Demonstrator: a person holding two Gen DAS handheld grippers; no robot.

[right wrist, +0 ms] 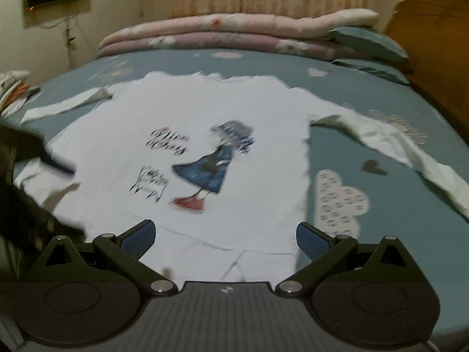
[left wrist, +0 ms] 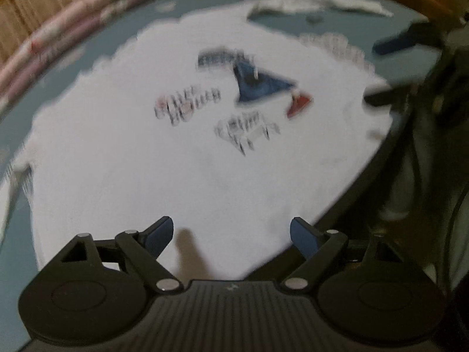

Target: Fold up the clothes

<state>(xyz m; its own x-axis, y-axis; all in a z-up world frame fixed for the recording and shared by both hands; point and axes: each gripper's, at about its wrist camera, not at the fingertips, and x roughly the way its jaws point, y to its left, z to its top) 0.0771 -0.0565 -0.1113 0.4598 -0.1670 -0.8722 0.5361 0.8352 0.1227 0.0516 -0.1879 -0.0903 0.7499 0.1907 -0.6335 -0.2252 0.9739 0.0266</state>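
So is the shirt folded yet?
Not yet. Done: the white shirt lies spread flat on the blue bed sheet, print up. In hand: nothing; the left claw and right claw are open above it. Left: both sleeves, like the long one, and every fold.

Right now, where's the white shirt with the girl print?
The white shirt lies spread flat on the blue bedsheet, print up, filling the middle of both wrist views. The folded pink quilts lie behind it, its sleeves spread to both sides.
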